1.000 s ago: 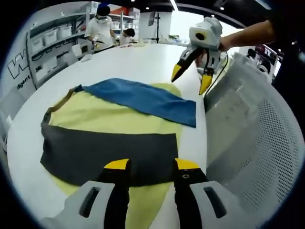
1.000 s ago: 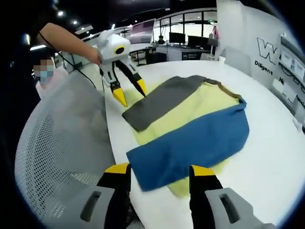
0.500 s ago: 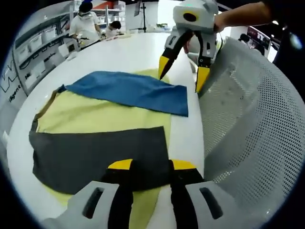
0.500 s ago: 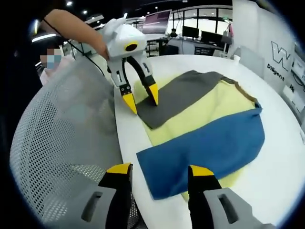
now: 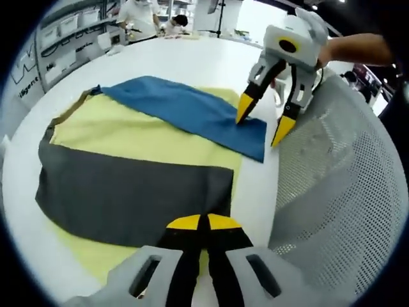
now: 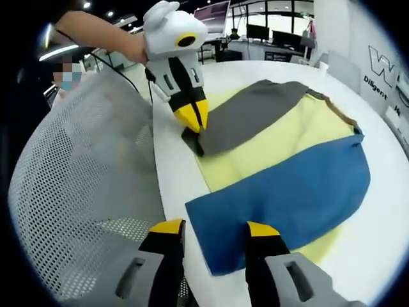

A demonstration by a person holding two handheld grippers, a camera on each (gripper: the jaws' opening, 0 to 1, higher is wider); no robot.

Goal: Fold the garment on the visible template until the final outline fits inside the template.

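A yellow garment lies flat on the white table, with a grey panel and a blue panel folded over it. My left gripper is shut on the grey panel's near corner; in the right gripper view the left gripper pinches that grey corner. My right gripper is open, its jaws on either side of the blue panel's corner. In the left gripper view the right gripper straddles that same corner, one tip on the blue cloth.
A white mesh chair back stands against the table edge beside both grippers, also in the right gripper view as the mesh chair. People work at the table's far side. Shelves with bins line the wall.
My left gripper's jaws have gone from open to shut on the grey corner. The right gripper has come down onto the blue corner and stays open.
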